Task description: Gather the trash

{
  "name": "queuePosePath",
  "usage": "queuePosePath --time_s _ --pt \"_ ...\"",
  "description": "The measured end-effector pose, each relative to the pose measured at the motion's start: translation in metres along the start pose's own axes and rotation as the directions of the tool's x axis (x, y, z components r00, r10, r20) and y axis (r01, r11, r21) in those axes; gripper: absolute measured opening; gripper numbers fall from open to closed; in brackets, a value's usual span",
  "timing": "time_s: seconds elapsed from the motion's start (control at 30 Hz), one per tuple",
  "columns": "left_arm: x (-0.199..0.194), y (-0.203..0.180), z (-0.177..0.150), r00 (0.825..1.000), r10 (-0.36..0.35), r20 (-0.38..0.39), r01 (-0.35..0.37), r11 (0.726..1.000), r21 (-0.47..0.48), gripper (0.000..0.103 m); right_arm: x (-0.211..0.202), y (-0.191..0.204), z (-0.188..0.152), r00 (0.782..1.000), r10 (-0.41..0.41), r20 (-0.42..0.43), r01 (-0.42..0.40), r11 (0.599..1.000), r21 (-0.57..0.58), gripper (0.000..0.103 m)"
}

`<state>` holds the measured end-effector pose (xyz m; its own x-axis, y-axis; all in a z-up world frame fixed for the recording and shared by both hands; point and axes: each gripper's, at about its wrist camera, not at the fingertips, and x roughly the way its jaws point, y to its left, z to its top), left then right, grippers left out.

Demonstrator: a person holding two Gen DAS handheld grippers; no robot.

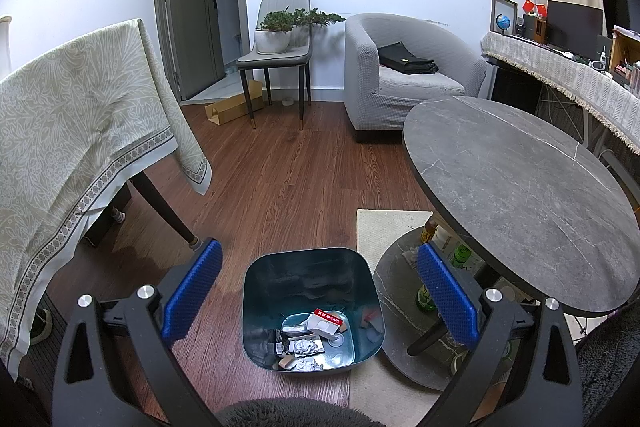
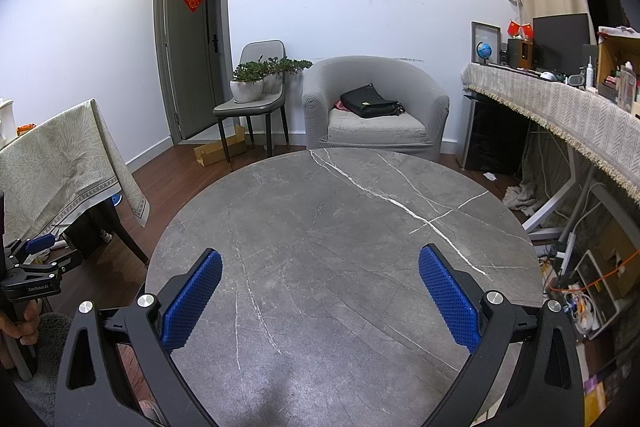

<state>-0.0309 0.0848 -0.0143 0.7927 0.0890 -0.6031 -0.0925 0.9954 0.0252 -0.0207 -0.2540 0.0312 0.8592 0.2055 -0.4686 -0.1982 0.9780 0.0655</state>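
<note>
A dark teal trash bin (image 1: 256,307) stands on the wood floor below my left gripper (image 1: 318,255). Inside it lie crumpled papers (image 1: 306,347) and a red and white card packet (image 1: 326,321). My left gripper is open and empty, held above the bin. My right gripper (image 2: 320,263) is open and empty, held over the round grey marble table (image 2: 340,227), whose top is bare. The same table shows at the right of the left wrist view (image 1: 520,187). The left gripper's handle (image 2: 32,267) shows at the left edge of the right wrist view.
A cloth-covered table (image 1: 72,131) stands left of the bin. Bottles (image 1: 460,255) sit on the round table's lower shelf. A beige rug (image 1: 384,227) lies under it. A grey armchair (image 2: 376,107) with a black bag, a chair with plants (image 2: 256,91) and a cluttered desk (image 2: 560,95) stand behind.
</note>
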Motion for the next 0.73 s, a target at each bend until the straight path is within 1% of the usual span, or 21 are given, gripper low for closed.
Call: queuePosePath --time_s 0.73 --pt "0.0012 0.0019 0.0037 1.000 0.001 -0.007 -0.001 1.000 0.007 0.100 0.0000 -0.0001 0.0008 1.000 0.000 -0.001 0.000 1.000 0.001 0.100"
